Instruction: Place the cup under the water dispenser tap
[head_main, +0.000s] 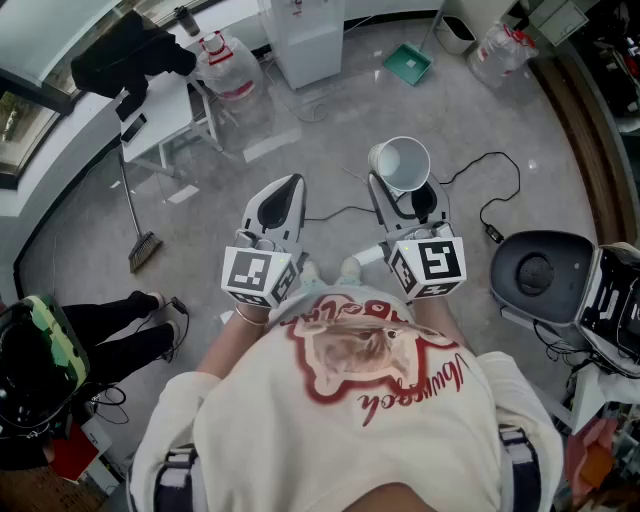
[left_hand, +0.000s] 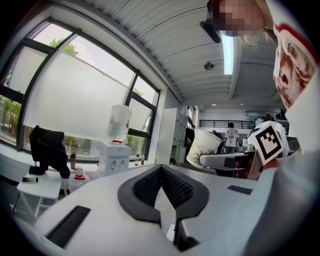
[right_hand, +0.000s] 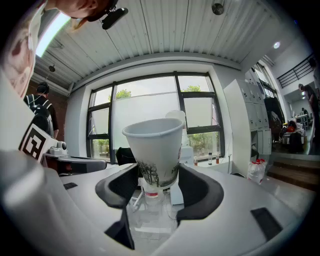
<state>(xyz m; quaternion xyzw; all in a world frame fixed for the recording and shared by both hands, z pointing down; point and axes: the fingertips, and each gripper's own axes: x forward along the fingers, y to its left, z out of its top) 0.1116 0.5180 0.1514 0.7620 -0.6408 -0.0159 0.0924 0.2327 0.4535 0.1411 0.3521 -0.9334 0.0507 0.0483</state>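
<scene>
Right gripper (right_hand: 159, 186) pinching the cup (right_hand: 153, 142) upright.
I see my left gripper (left_hand: 161, 192) pressed together, empty; water dispenser (left_hand: 114, 156) well apart from both.

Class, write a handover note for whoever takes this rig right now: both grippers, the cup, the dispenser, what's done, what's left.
Left gripper: jaws shut, empty.
Right gripper: jaws shut on the cup, upright, mouth up.
Water dispenser: across the room by the window.
Done: cup gripped.
Left: carry it over and set it under the tap.
</scene>
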